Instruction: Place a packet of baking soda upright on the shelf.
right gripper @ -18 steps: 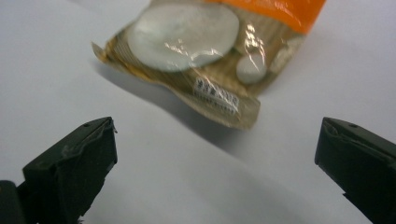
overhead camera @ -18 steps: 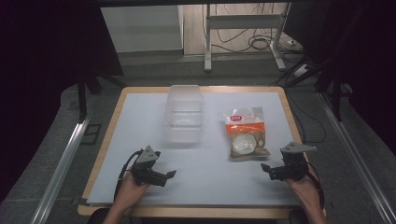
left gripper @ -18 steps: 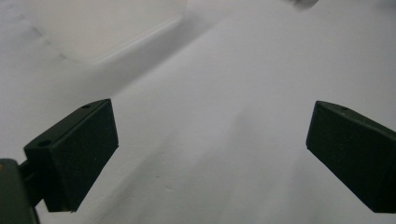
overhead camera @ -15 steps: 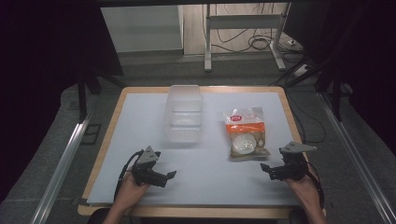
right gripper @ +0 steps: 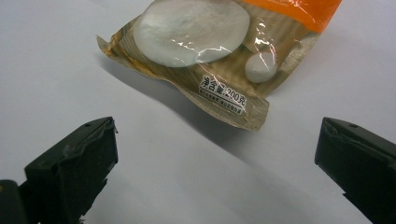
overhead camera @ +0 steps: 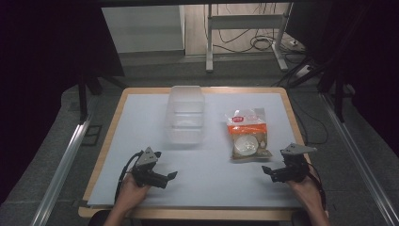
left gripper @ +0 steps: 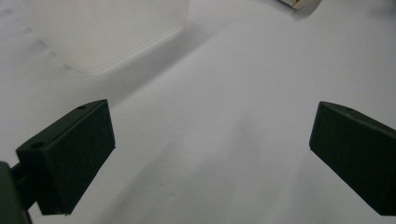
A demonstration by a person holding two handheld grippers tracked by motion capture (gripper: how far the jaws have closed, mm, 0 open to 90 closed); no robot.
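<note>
A sealed snack bag (overhead camera: pixel 247 133) with an orange top and a picture of white round buns lies flat right of the table's middle; its lower corner (right gripper: pixel 219 70) fills the top of the right gripper view. A clear plastic box (overhead camera: pixel 186 114) stands left of it, and its near wall (left gripper: pixel 100 32) rises ahead in the left gripper view. My left gripper (overhead camera: pixel 170 176) rests near the front left, open, jaws wide with bare table between them. My right gripper (overhead camera: pixel 266 170) is open too, a short way in front of the bag, holding nothing.
The white table top (overhead camera: pixel 211 165) has a wooden rim (overhead camera: pixel 108 136). Metal rails (overhead camera: pixel 61 165) run along both sides on the floor. Cables (overhead camera: pixel 263 44) and a metal stand's legs lie beyond the far edge.
</note>
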